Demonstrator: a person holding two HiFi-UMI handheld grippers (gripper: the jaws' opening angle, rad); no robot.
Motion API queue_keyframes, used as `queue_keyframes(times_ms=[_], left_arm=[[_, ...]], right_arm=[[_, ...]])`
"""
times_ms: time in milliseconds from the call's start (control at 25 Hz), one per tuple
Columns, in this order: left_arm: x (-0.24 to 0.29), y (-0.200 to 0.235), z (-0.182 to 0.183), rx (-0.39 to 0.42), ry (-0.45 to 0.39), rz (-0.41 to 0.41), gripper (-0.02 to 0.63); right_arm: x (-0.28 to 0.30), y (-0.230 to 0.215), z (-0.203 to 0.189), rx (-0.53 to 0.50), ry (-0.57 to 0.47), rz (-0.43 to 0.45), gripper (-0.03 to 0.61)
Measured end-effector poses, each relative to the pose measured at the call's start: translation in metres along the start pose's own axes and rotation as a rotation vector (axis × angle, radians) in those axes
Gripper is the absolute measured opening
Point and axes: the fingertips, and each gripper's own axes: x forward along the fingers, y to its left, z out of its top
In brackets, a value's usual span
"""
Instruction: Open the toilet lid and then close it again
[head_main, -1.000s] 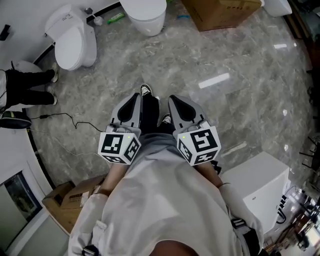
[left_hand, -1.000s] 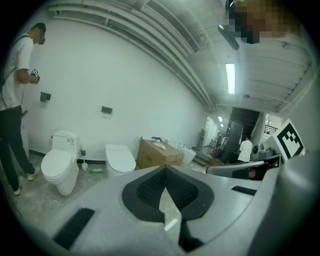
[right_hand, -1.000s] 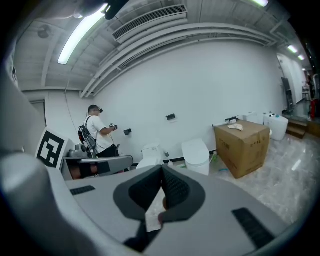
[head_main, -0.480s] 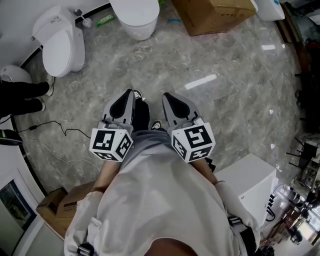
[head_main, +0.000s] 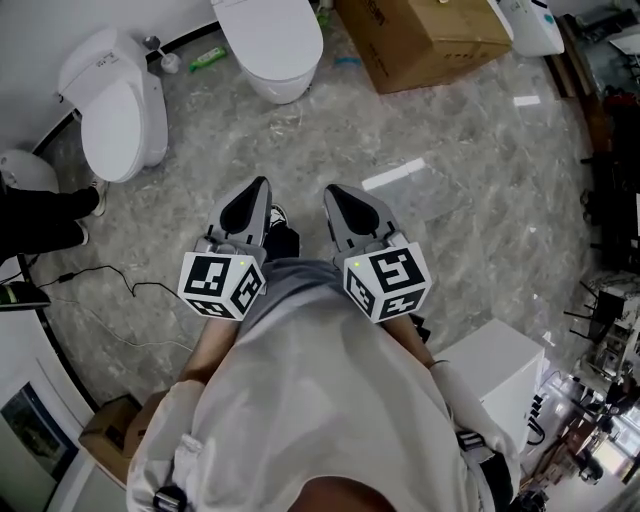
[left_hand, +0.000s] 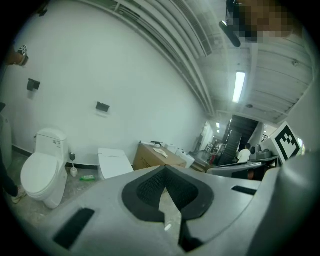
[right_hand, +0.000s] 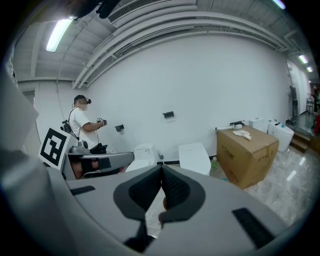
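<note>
White ceramic, two candidates.

Head view: toilet with tank stands against the wall, ahead and off to the left. Square toilet stands ahead, beside a cardboard box. Lid is down on each. The task does not say which one. Judged target is the square toilet, since both grippers point roughly at it. Its long axis runs from the wall toward the holder, so the lid's free front edge faces the jaws and the hinge is at the far end. It is well apart from both grippers, with bare stone floor between. Left gripper lines up with it more directly than right gripper, so left is judged slightly nearer. Both are held side by side, close to the body, pointing forward and a little down.

Left gripper view: jaws closed, pads meeting at the tip, nothing between. Square toilet is just left of the jaw line, toilet with tank far left.

Right gripper view: jaws together, empty. Square toilet is just right of the jaw line, box further right. Another person stands by the wall at left.
</note>
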Motion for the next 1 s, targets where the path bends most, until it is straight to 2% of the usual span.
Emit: queue_keyframes(times_ms=[200,360,480,640,800,1000], left_arm=[[0.022,0.04,0.023,-0.076,-0.018,-0.024,0.002],[0.037,0.061,0.035,-0.087,-0.013,-0.041,0.002],[0.045,0.077,0.041,-0.095,-0.011,-0.043,0.002],[0.055,0.098,0.043,-0.157,-0.001,-0.043,0.002],[0.07,0.106,0.045,-0.164,0.017,-0.033,0.002],[0.098,0.114,0.048,-0.163,0.02,-0.012,0.002]], right_arm=[[0.046,0.005,0.027,-0.02,-0.009,0.002,0.011],[0.073,0.007,0.046,-0.026,-0.019,-0.004,0.011],[0.088,0.003,0.052,-0.026,-0.012,-0.015,0.011],[0.104,-0.006,0.058,-0.041,0.01,-0.031,0.011],[0.116,-0.021,0.067,-0.026,0.013,-0.042,0.011],[0.141,-0.04,0.076,-0.023,0.013,-0.009,0.011]])
